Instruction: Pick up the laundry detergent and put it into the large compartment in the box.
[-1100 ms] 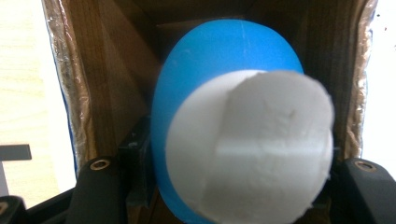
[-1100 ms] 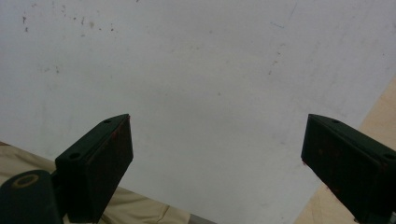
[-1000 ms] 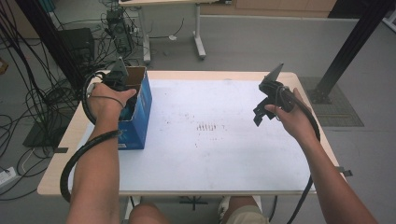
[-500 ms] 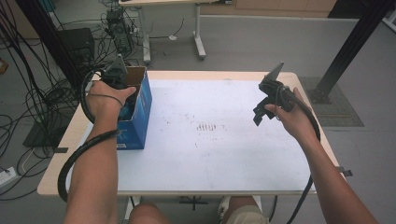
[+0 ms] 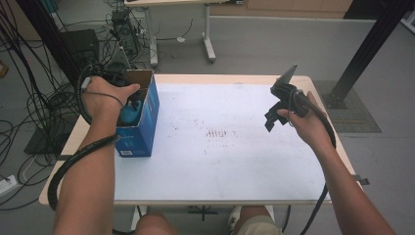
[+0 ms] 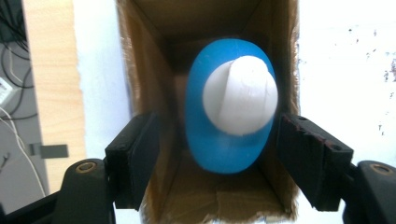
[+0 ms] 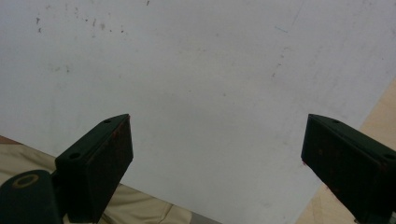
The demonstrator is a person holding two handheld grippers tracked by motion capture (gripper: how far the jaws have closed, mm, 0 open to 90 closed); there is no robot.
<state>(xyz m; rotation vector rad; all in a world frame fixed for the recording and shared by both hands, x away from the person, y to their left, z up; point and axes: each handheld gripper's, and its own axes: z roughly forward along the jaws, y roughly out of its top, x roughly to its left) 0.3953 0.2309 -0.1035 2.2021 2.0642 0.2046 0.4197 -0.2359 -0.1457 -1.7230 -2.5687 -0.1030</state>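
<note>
- Cables trail on the floor, outboard of the left hand-held gripper.
- Left hand-held gripper hangs over the open top of the blue cardboard box, pointing down into it; the left hand grips it from above.
- Its jaws have just been opening. They now stand apart, one on either side of the bottle, with visible gaps to the pads; nothing is clamped.
- Blue bottle with a white cap sits inside the box, straight below and between those jaws, cap end facing the gripper. In the high view a bit of blue shows just under the hand.
- Box stands at the counter's left edge, under the left hand-held gripper.
- White counter top, scuffed with small dark marks, spans the gap between the two hand-held grippers.
- Right hand-held gripper, in the right hand, is held above the counter, well apart from box and bottle.
- Its jaws are wide apart with nothing between them, bare counter beyond; beige cloth shows past the counter's edge.
</note>
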